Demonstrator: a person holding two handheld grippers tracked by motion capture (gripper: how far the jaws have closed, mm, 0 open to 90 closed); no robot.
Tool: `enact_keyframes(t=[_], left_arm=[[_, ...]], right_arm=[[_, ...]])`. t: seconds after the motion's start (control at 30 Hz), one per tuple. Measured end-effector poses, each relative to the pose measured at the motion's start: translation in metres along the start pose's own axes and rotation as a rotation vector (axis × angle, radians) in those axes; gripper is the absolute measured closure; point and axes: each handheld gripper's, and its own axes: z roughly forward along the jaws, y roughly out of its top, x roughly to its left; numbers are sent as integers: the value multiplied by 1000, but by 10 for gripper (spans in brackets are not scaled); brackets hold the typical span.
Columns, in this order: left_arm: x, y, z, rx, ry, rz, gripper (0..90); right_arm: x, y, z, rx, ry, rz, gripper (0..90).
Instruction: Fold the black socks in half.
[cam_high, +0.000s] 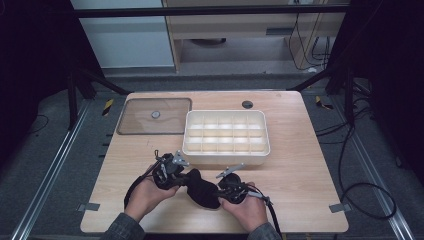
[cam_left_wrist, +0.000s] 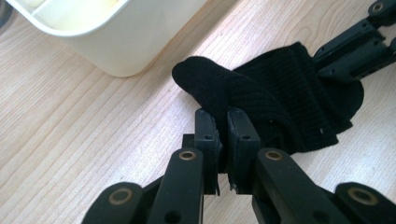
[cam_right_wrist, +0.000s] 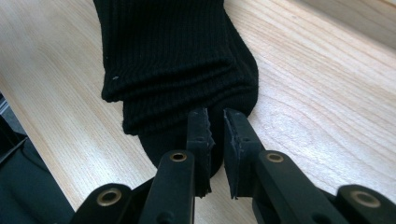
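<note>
My left gripper (cam_left_wrist: 223, 122) has its jaws clenched on one end of the black sock (cam_left_wrist: 280, 102); my right gripper (cam_right_wrist: 215, 125) grasps the ribbed opposite end. The sock lies bunched on the desk (cam_high: 300, 170) between both hands. I should keep both grips firm and lift evenly (the compartment tray (cam_high: 226, 150) stands just beyond); open desk lies to the right.

no readable text, labels, brands, numbers, signs anywhere

Black ribbed sock (cam_high: 202, 189), bunched, on table nr tray.
</note>
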Motion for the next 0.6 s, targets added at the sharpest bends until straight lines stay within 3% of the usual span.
enact_keyframes(t=[0.27,0.6], left_arm=[[-16,8,-6,-9,-23,53,838],[-42,12,-1,4,-72,120,837]], right_arm=[[4,1,4,-4,0,6,818],[1,-2,5,-7,-9,17,821]])
